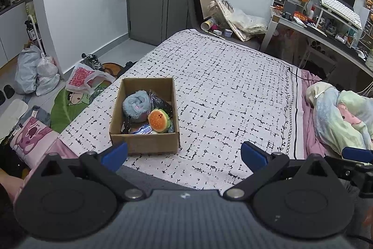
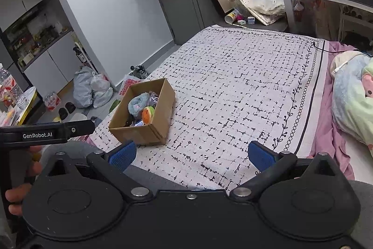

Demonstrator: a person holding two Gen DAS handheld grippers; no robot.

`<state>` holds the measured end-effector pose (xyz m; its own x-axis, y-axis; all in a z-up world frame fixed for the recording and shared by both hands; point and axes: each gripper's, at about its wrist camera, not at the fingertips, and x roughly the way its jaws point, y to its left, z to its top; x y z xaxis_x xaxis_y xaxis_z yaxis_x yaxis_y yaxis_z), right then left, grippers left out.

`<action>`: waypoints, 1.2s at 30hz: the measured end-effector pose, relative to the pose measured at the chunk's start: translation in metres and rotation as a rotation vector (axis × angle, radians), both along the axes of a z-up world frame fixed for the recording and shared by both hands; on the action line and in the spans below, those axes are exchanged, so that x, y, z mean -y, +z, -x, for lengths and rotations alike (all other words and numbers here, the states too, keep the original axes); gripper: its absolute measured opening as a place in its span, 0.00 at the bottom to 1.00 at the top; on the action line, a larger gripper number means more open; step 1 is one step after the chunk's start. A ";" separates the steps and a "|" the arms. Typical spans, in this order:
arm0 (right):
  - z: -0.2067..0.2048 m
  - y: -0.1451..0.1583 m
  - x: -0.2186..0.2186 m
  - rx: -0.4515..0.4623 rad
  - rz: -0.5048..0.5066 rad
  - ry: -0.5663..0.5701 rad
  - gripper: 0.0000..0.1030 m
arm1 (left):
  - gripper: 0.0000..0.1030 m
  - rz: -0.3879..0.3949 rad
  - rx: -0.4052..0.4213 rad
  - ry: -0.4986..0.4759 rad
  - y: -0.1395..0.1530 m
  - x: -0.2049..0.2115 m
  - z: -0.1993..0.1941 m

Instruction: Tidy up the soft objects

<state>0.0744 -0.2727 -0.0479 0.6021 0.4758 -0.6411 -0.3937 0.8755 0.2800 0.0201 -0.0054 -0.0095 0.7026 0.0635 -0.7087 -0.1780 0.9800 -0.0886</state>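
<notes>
Cardboard box (image 1: 144,141) on bedspread (image 1: 233,90), burger plush (image 1: 159,120), blue plush (image 1: 136,106) inside

"GenRobot.AI" stands on the left claw's black body (image 2: 46,131).

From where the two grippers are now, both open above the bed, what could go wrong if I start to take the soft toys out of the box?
1. The cardboard box sits close to the bed's left edge; a sideways push could slide it off.
2. The hamburger plush lies tightly against the fluffy blue toy and a dark plastic bag, so the left gripper may catch two things together.
3. The right gripper is close beside the left one; they might collide.
</notes>
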 end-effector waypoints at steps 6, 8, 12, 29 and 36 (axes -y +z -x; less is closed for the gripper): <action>0.000 0.001 0.000 0.002 -0.002 0.000 1.00 | 1.00 0.000 0.003 0.000 0.000 -0.003 0.002; 0.000 0.001 0.000 0.002 0.000 -0.002 1.00 | 1.00 0.000 0.000 0.001 0.000 -0.004 0.002; 0.001 0.002 0.001 0.004 -0.003 -0.002 1.00 | 1.00 0.002 0.001 0.001 0.000 -0.003 0.002; 0.004 0.004 0.000 0.006 -0.002 -0.010 1.00 | 1.00 0.006 -0.002 0.020 -0.003 -0.006 0.007; 0.005 0.003 0.001 0.000 -0.001 -0.032 1.00 | 1.00 0.011 0.001 0.017 -0.003 -0.007 0.010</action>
<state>0.0697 -0.2738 -0.0449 0.6172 0.4571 -0.6404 -0.3655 0.8874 0.2810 0.0104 0.0014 -0.0122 0.7023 0.0676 -0.7086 -0.1945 0.9758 -0.0997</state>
